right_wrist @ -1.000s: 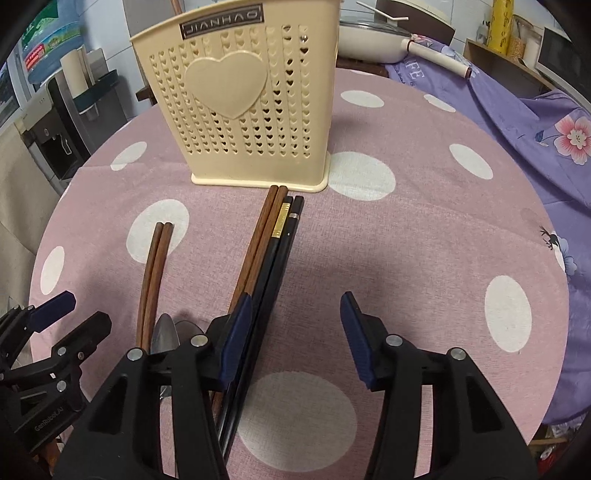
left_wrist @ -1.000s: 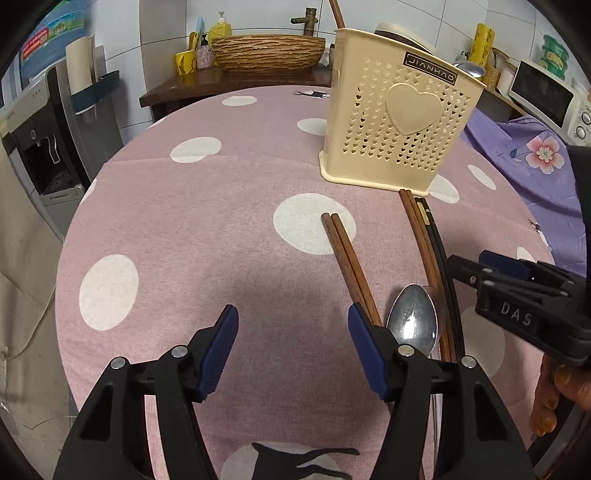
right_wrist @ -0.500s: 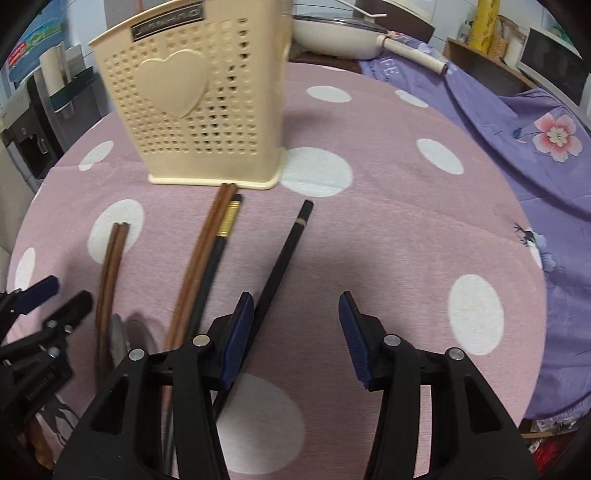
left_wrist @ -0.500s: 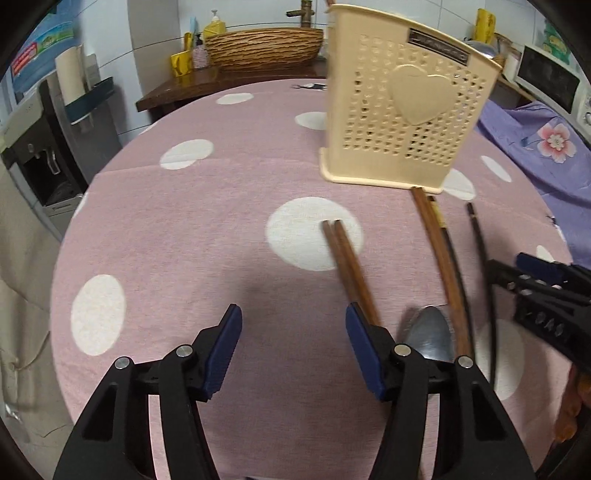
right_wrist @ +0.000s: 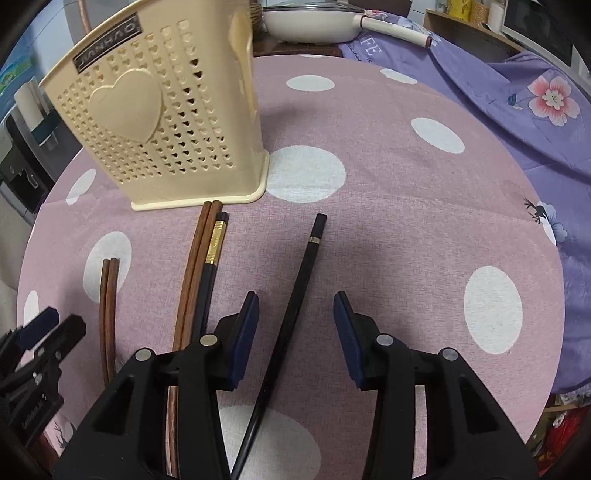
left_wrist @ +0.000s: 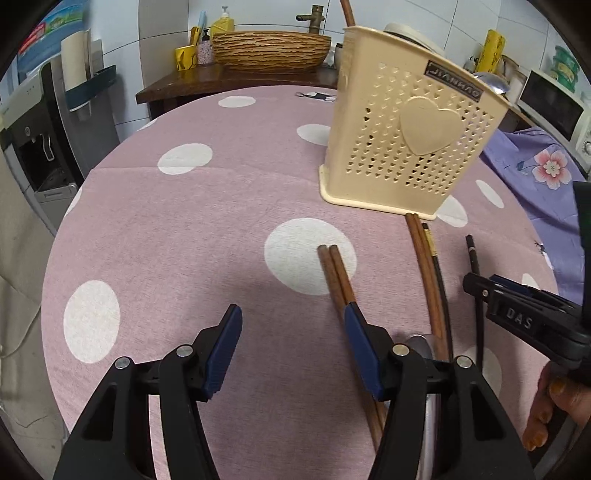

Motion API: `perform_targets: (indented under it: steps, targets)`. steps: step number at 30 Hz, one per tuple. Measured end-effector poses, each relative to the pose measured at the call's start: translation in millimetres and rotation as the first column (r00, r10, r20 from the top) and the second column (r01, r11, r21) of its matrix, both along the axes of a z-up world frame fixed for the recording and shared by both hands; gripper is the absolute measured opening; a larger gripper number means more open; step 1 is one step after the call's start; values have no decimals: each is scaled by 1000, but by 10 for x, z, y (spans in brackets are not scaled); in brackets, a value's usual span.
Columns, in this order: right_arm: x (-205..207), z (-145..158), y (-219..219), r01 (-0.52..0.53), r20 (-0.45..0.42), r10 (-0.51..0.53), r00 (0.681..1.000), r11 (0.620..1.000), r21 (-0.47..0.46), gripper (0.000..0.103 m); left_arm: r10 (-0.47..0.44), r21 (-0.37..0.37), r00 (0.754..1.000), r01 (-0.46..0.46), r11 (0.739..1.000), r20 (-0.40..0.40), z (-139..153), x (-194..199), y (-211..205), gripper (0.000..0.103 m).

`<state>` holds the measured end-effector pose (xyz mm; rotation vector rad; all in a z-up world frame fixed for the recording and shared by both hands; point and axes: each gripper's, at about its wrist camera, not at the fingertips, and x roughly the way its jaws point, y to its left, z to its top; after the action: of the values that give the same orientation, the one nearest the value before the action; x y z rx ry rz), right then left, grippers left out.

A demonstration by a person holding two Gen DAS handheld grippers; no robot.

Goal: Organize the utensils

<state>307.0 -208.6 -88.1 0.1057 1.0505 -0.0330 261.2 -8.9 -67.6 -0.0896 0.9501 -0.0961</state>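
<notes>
A cream perforated utensil holder stands on the pink dotted tablecloth. Before it lie a short brown chopstick pair, a long brown pair, a gold-banded black chopstick and a lone black chopstick. My right gripper straddles the lone black chopstick, its jaws closing, the pads clear of it. My left gripper is open and empty, its right finger over the short pair. A spoon shows partly behind that finger.
A woven basket and bottles sit on a wooden counter behind the table. A white pan and purple floral cloth lie to the right, a water dispenser to the left. A hand grips the right tool.
One black chopstick has been drawn out of the bundle to the right. My right gripper shifted right to straddle it and its jaws narrowed. The left gripper stayed nearly still.
</notes>
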Motion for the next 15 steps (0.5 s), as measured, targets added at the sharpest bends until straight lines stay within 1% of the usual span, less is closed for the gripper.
perform_targets:
  steps: [2, 5, 6, 8, 10, 12, 15]
  targets:
    - [10, 1, -19, 3, 2, -3, 1000, 1000, 11, 42, -26, -21, 1000, 26, 999, 13, 12, -87, -39, 56]
    - [32, 6, -27, 9, 4, -9, 1000, 1000, 23, 42, -95, -26, 995, 96, 995, 19, 10, -224, -163, 56]
    - [41, 7, -34, 13, 4, -13, 1000, 1000, 26, 39, -114, -25, 993, 114, 993, 22, 7, -261, -206, 57]
    - [54, 9, -54, 22, 5, -23, 1000, 999, 30, 32, -143, -20, 989, 144, 989, 24, -4, -313, -296, 57]
    - [77, 6, -77, 24, 5, -24, 1000, 999, 35, 28, -164, -15, 986, 165, 986, 20, -18, -333, -379, 60]
    - [94, 6, -94, 28, 2, -28, 1000, 999, 44, 27, -177, 3, 984, 177, 984, 22, -32, -335, -446, 64]
    - [101, 2, -107, 27, -3, -27, 1000, 998, 50, 24, -193, 20, 981, 192, 981, 24, -45, -302, -521, 64]
